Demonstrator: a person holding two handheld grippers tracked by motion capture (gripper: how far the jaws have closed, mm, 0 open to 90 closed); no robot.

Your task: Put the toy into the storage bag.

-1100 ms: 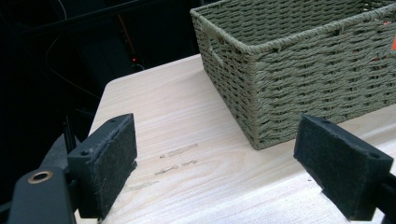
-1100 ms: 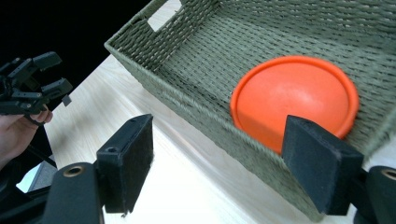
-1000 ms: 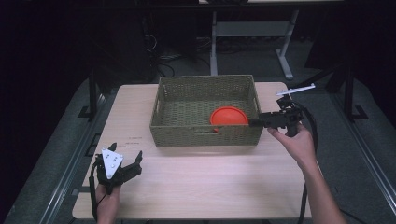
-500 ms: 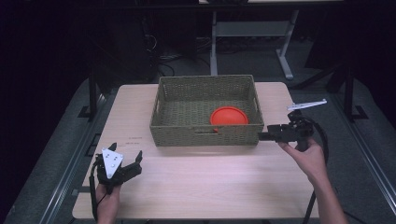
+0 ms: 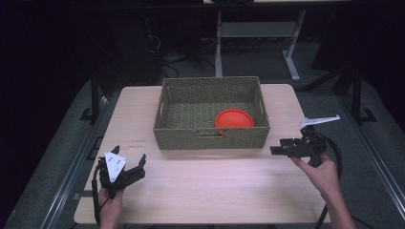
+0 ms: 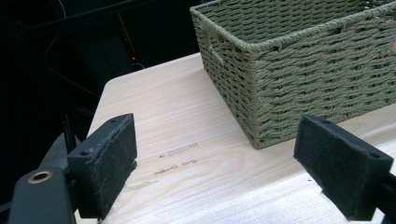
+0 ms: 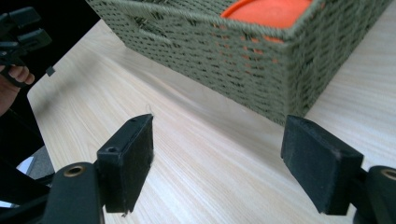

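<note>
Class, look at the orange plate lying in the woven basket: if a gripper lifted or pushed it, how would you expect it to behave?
The orange plate looks thin and smooth, probably plastic, so likely light, stiff and a little slippery between pads. It lies flat in the basket, so it should slide, not roll. The wall beside it may hinder an edge grip.
</note>
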